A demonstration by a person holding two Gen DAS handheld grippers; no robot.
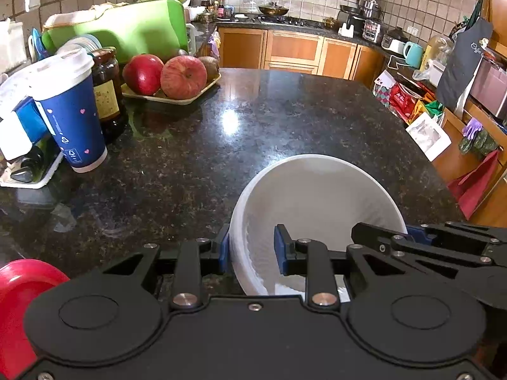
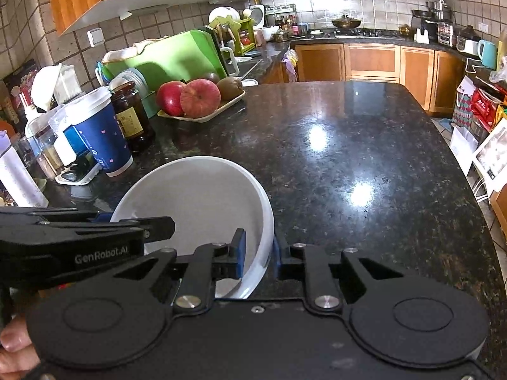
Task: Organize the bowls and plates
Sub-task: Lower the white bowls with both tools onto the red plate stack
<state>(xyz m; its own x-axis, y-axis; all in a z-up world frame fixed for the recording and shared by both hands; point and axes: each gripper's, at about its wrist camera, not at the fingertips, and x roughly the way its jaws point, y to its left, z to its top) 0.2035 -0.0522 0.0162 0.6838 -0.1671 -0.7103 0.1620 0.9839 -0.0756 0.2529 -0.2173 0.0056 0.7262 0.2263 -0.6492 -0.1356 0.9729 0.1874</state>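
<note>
- The left gripper and the right gripper are both straddling opposite rims of the white bowl, low and central in each frame — jaws nearly pinched on it.
- The bowl is sitting on the dark counter; the red dish, lower left, is waiting — organizing seems barely begun.

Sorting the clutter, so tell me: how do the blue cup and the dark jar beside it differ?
The blue cup is opaque, with pink hearts and a white lid; the dark jar is glass with a yellow label. The cup tapers downward; the jar is straight-sided. Both stand upright, side by side on the countertop.
</note>
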